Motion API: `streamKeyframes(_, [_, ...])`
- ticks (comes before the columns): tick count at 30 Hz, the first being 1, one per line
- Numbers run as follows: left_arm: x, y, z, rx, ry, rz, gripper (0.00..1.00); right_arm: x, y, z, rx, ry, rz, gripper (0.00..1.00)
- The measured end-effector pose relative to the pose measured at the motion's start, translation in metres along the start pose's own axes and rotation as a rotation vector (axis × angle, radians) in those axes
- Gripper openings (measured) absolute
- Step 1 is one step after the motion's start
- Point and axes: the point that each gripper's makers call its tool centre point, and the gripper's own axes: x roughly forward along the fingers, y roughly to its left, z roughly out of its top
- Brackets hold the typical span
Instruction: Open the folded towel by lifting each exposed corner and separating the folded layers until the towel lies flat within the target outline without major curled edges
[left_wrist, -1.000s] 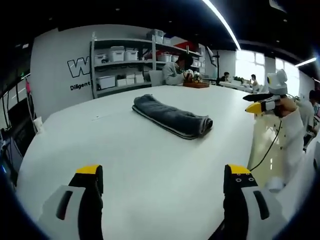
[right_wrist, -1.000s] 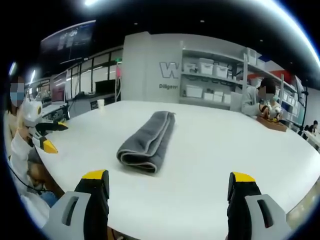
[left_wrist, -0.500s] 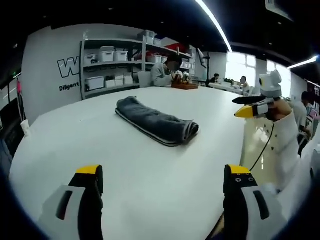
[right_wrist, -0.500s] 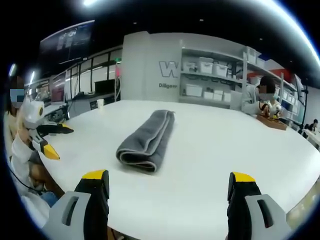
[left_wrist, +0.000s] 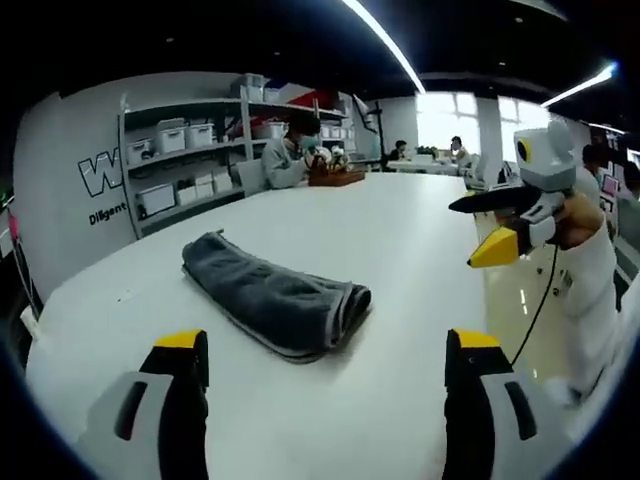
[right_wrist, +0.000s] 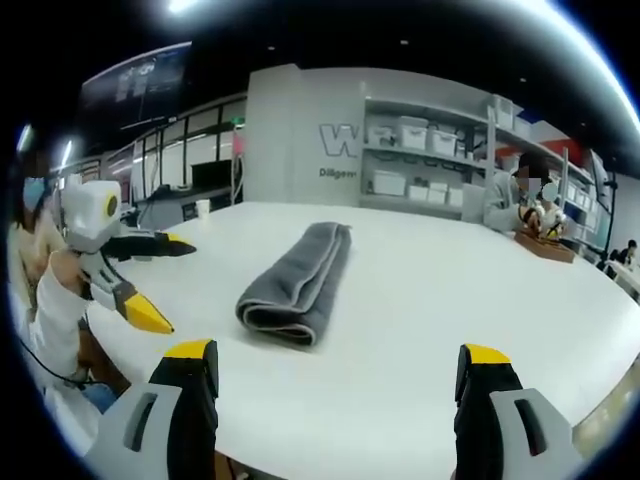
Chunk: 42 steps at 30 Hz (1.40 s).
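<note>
In the left gripper view, we hold our left gripper (left_wrist: 318, 375), grey-bodied with yellow tips, at the bottom of the frame, its jaws spread wide with nothing between them. The dark grey folded towel (left_wrist: 270, 303), a long soft roll with a pale hem, lies on the broad white table (left_wrist: 400, 240) at centre frame, just above and between the jaws but not touching them. Its layered open end faces lower right, which we judge is the place to start peeling. At the right edge, our right gripper (left_wrist: 492, 226) juts in, one dark jaw parted from one yellow-tipped jaw, off the table's edge and apart from the cloth.

In the right gripper view, the left gripper (right_wrist: 150, 285) enters at left, also parted, near the table's rim. The towel (right_wrist: 297, 282) sits centre frame, folded end toward us, well above the right gripper (right_wrist: 338, 385), whose jaws stand wide at the bottom. We judge both tools are poised for an approach; no corner is lifted yet. We can make out no target outline. Grey shelves with white bins (right_wrist: 430, 150) fill the upper right.
</note>
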Motion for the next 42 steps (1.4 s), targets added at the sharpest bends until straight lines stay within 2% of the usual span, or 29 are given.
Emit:
streamKeyframes(7, [0.033,-0.002,0.006,0.050,0.017,0.020,0.84,0.001,0.001,0.000,-0.002,0.000,0.010,0.99])
streamKeyframes(10, [0.048,-0.003,0.010,0.109,0.014,0.037,0.73,0.001,0.002,0.001,-0.004,-0.002,0.014,0.99])
streamKeyframes(17, [0.078,-0.006,0.004,0.148,0.044,0.046,0.60,0.001,0.004,0.003,-0.007,-0.010,0.022,0.99])
streamKeyframes(20, [0.085,-0.010,0.001,0.194,0.057,0.038,0.46,0.002,0.003,0.003,-0.005,-0.009,0.022,0.99])
streamKeyframes(21, [0.086,-0.011,0.002,0.205,0.048,0.034,0.38,0.003,0.003,0.002,-0.004,-0.007,0.021,0.99])
streamKeyframes(23, [0.090,-0.014,0.003,0.237,0.036,0.021,0.31,0.003,0.003,0.001,-0.005,-0.002,0.022,0.99])
streamKeyframes(29, [0.097,-0.019,-0.005,0.272,0.069,0.014,0.29,0.005,0.008,0.001,-0.009,-0.001,0.038,0.99])
streamKeyframes(37, [0.103,-0.015,-0.012,0.274,0.095,0.030,0.20,0.007,0.007,-0.002,-0.003,0.006,0.037,0.99])
streamKeyframes(42, [0.104,-0.016,-0.016,0.254,0.103,0.017,0.11,0.007,0.008,-0.003,-0.001,0.008,0.039,0.98])
